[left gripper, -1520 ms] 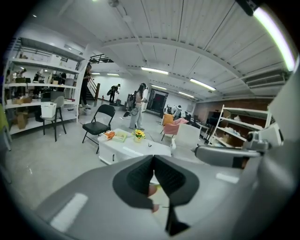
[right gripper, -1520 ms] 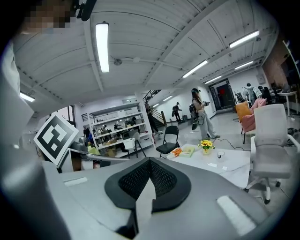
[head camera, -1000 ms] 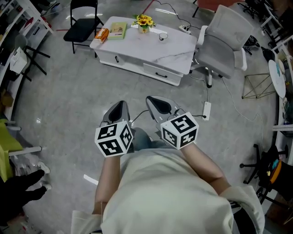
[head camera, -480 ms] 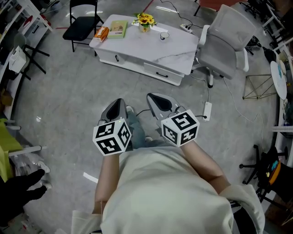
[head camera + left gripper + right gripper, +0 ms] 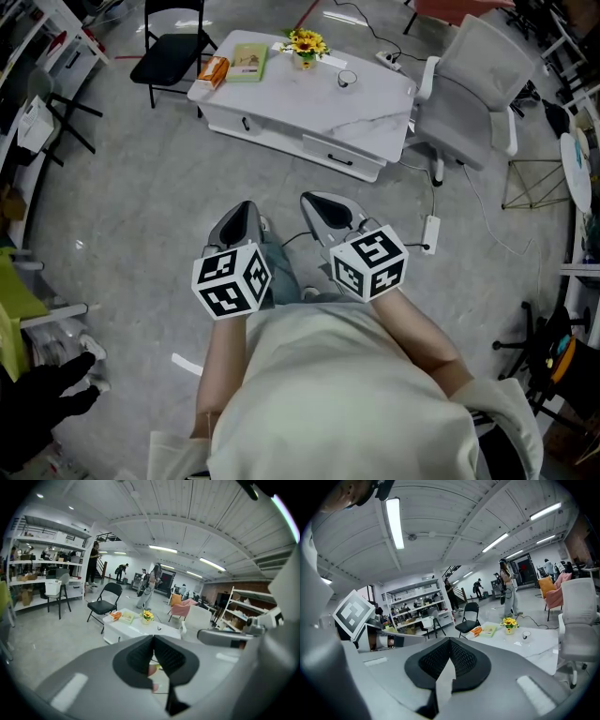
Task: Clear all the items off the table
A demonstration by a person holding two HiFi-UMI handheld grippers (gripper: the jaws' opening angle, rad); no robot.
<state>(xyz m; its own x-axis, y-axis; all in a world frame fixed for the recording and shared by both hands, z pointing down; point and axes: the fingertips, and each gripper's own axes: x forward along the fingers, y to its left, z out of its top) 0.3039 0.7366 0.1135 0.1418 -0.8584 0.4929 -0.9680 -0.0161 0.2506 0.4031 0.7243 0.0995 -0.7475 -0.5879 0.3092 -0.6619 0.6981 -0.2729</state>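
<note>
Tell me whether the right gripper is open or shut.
Shut and empty: the right gripper shows its black pads meeting at the tips, nothing between them.

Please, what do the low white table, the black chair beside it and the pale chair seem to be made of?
Low white table: smooth white top with faint grey veins, so marble or a marble-look laminate; I cannot tell which.
Black chair: thin dark legs, likely painted metal tube, with a seat that looks padded.
Pale chair: matte light-grey surface, probably fabric.
</note>
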